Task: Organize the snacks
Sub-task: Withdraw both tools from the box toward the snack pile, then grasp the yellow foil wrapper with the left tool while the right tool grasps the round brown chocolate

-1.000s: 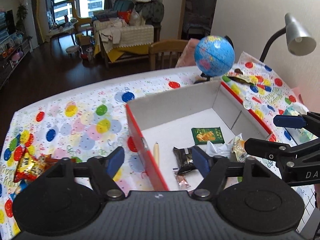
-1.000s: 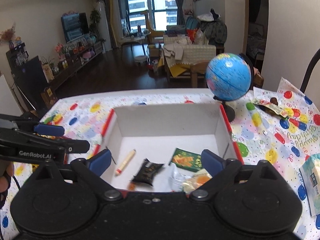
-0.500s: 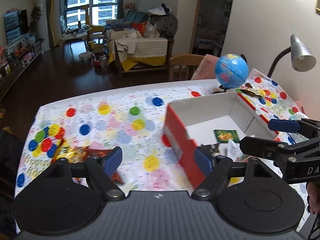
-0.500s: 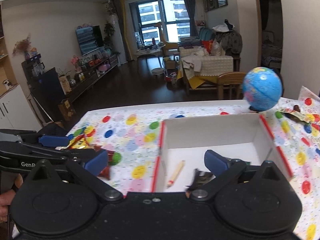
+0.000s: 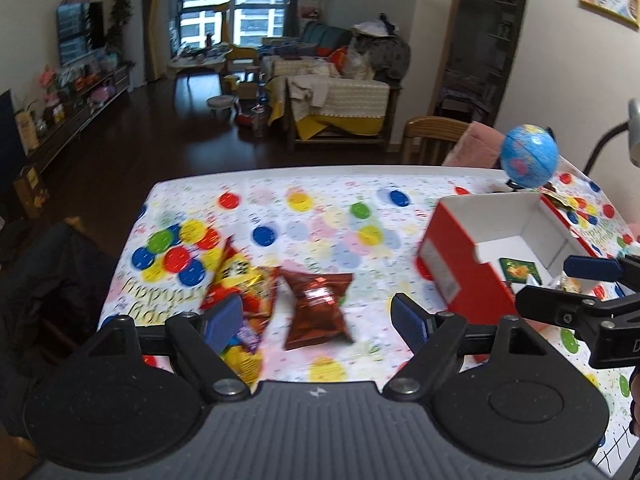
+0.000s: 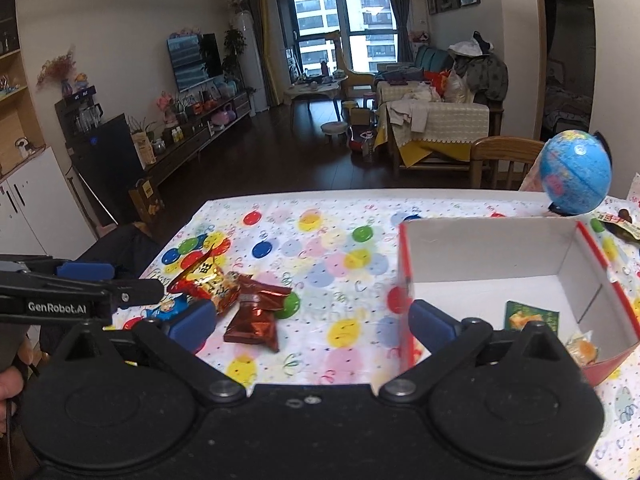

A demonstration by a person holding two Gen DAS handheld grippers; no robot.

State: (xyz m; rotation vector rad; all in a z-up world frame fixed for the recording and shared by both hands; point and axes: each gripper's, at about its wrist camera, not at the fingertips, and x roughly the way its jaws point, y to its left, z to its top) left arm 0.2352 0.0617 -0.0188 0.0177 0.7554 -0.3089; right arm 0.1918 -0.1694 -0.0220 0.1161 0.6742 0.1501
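While both grippers were held above the spotted tablecloth (image 5: pixel 320 196), nothing was seen between either pair of jaws. The left gripper (image 5: pixel 318 318) was spread wide, its blue pads apart, with a dark red bag (image 5: pixel 318 304) lying on the cloth in line with the gap but not touched. A red-and-yellow bag (image 5: pixel 240 280) was noted just beside it, overlapping its left edge; more small packets were partly hidden under the left pad. The right gripper (image 6: pixel 312 326) was likewise spread and empty. The red box (image 6: pixel 404 280) was recorded to the right of the bags, well apart from them, open at the top, white inside. A green packet (image 6: pixel 530 318) and an orange-tinted wrapped sweet (image 6: pixel 582 348) lay on its floor. A globe (image 6: pixel 574 178) stood behind the box.
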